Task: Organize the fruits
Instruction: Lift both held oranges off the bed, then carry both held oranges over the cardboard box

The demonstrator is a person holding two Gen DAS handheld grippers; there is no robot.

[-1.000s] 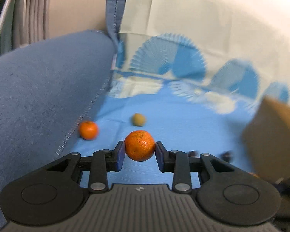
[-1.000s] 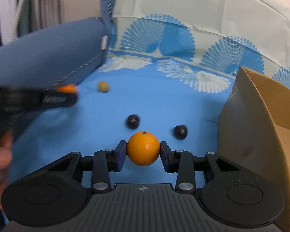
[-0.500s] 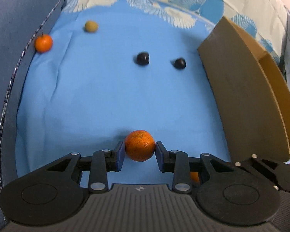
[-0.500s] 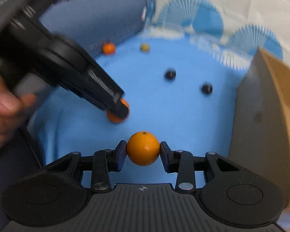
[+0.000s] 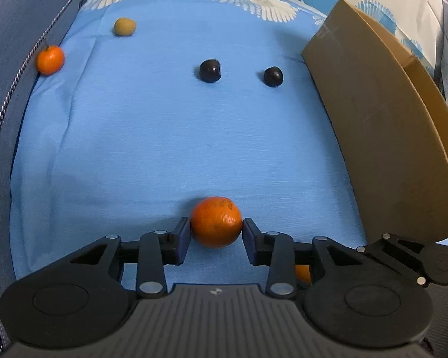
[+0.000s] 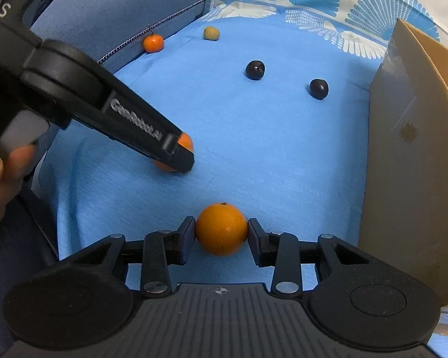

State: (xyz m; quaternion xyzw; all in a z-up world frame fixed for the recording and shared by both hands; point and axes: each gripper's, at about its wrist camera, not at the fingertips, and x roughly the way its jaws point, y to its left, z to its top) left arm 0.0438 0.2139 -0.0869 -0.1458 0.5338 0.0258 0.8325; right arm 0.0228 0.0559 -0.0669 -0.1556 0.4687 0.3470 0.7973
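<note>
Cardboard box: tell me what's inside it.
Only the cardboard box outer wall and a strip of inner wall show; its floor and any contents are hidden from both views.

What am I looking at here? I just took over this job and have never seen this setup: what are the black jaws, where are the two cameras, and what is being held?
There is no robot arm. A person holds a hand-held clamp tool in each hand, and each tool carries a wide-angle camera looking forward along its jaws.

In the left wrist view, the left gripper grips a speckled orange. In the right wrist view, the right gripper grips a smooth orange; the left tool shows there too, reaching in from the left.

Both views look down on a blue cloth. Loose on it lie a small orange fruit by the grey-blue cushion, a yellowish fruit and two dark fruits. A cardboard box stands to the right.
</note>
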